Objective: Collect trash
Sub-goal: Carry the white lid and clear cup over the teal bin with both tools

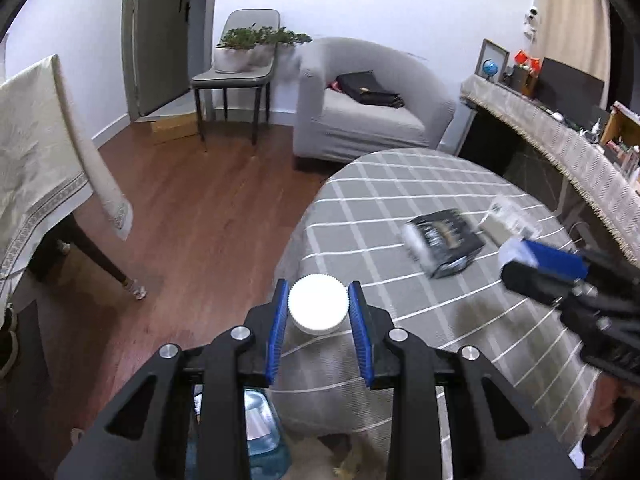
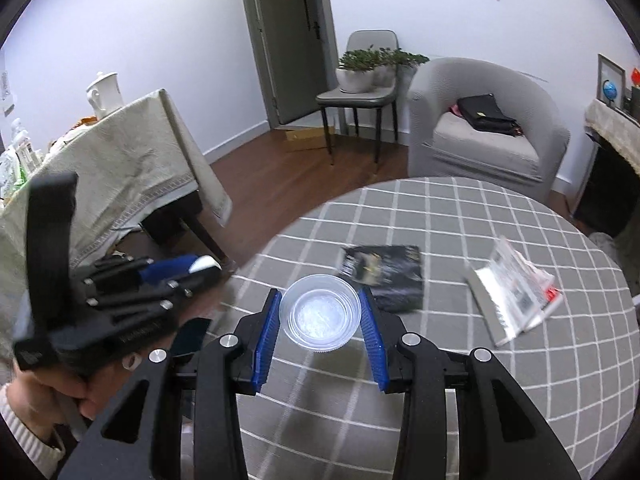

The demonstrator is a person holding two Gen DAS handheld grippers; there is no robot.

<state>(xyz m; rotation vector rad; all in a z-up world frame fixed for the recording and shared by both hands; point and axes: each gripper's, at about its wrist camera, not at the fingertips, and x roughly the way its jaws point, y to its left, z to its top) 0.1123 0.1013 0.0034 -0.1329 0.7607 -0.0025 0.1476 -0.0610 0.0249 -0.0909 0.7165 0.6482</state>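
1. The left gripper [image 1: 318,310] pinches a white ribbed cap [image 1: 318,304] between its blue pads [image 1: 280,320], at the near left edge of the round table [image 1: 400,184], partly over the wooden floor [image 1: 200,220].
2. Whatever hangs under the cap is mostly hidden by the gripper body; only something clear and bluish shows low between the fingers.
3. The right gripper [image 2: 322,318] pinches a clear plastic cup [image 2: 320,312], its open mouth facing the camera, held above the near part of the table's grey checked cloth [image 2: 480,220].
4. On the cloth, just beyond the cup, lies a black packet [image 2: 384,276], blurred in both views.
5. Further right on the table lies a silvery crumpled wrapper [image 2: 512,296] with red and white print, well apart from the cup.
6. In the left wrist view the right gripper appears at the right edge, near the black packet.
7. Beyond the table stand a grey armchair [image 2: 488,128] with a black bag [image 2: 486,114] on its seat, and a chair [image 2: 360,92] carrying potted plants [image 2: 360,68].
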